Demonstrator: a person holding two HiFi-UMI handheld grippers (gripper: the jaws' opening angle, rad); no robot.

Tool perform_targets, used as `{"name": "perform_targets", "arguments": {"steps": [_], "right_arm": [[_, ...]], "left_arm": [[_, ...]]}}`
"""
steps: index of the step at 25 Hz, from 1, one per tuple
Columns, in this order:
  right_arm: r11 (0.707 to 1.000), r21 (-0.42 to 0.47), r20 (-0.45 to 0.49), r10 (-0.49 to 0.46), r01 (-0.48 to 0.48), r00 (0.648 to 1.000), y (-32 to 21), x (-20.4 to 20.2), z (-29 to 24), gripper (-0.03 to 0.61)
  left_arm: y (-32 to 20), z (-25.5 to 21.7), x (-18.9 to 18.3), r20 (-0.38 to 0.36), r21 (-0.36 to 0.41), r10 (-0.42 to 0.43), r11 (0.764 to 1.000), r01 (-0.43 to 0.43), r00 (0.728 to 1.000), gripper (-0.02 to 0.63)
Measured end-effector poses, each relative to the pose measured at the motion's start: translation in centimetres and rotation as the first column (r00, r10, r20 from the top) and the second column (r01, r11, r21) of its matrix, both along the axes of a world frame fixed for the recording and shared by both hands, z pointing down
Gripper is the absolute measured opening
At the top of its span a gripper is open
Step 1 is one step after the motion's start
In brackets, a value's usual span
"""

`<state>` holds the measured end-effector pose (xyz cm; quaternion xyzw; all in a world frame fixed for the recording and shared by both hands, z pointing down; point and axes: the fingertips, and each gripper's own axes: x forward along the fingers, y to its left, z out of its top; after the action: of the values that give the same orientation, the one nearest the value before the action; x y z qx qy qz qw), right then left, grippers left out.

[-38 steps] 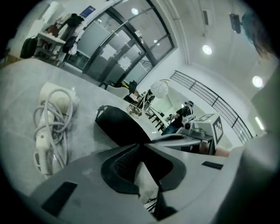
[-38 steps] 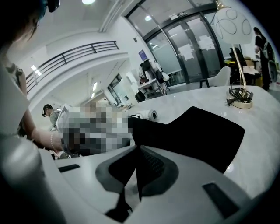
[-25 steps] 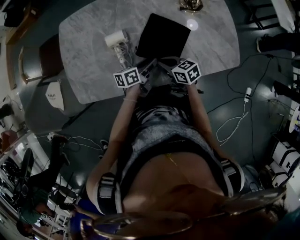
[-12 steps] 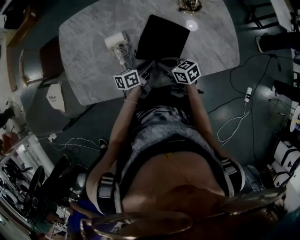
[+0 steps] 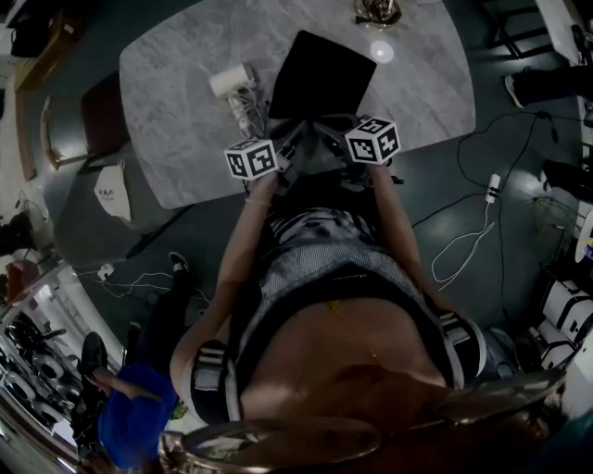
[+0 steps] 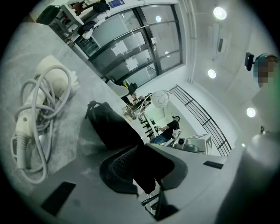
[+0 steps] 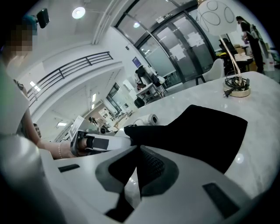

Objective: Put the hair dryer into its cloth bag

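Note:
A black cloth bag [image 5: 321, 72] lies flat on the marble table [image 5: 176, 139]. Left of it rests the white hair dryer [image 5: 232, 81] with its coiled cord [image 6: 37, 118]. Both grippers meet at the bag's near edge. My left gripper [image 5: 289, 141] has just been closing and is now shut on the bag's black cloth [image 6: 111, 127], which sits pinched between its pads [image 6: 120, 166]. My right gripper [image 7: 135, 164] is shut on the bag's edge [image 7: 205, 131] too, and my left gripper [image 7: 92, 142] shows beside it, with the hair dryer [image 7: 147, 119] behind.
A gold-coloured lamp base [image 5: 377, 9] stands at the table's far edge. A chair [image 5: 88, 116] and a white paper bag [image 5: 109, 192] are at the left. Cables and a power strip [image 5: 490, 186] lie on the floor at right. A person in blue [image 5: 130, 421] is at lower left.
Both grippers have stayed at the bag's near edge. On the floor at lower left, a person in blue has come into view.

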<state>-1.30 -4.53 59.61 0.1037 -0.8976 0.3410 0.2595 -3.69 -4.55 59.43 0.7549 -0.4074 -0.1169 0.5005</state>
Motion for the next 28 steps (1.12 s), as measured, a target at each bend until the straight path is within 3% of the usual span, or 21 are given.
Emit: {"name": "perform_targets", "arguments": {"steps": [4,9,15,18,28], "right_arm": [[1.000,0.003,-0.002,0.021,-0.021,1.000,-0.8,0.2,0.0,0.072],[1.000,0.005,-0.004,0.011,-0.011,1.000,-0.9,0.0,0.0,0.072],[1.000,0.006,-0.007,-0.003,0.003,1.000,-0.7,-0.3,0.0,0.072],[1.000,0.005,-0.007,-0.007,0.007,1.000,-0.9,-0.3,-0.1,0.072],[0.999,0.023,-0.027,0.025,-0.025,0.999,-2.1,0.5,-0.4,0.072]], "left_arm": [[-0.3,0.4,-1.6,0.044,-0.011,-0.050,0.999,0.051,0.998,0.071],[-0.8,0.8,-3.2,-0.049,-0.050,-0.123,0.991,0.121,0.991,0.089],[-1.0,1.1,-3.4,-0.088,-0.082,-0.157,0.985,0.150,0.984,0.061],[-0.7,1.4,-3.4,-0.067,-0.092,-0.146,0.986,0.139,0.987,0.014],[0.6,3.7,-3.9,0.012,-0.146,-0.100,0.984,0.101,0.995,0.009]]}}
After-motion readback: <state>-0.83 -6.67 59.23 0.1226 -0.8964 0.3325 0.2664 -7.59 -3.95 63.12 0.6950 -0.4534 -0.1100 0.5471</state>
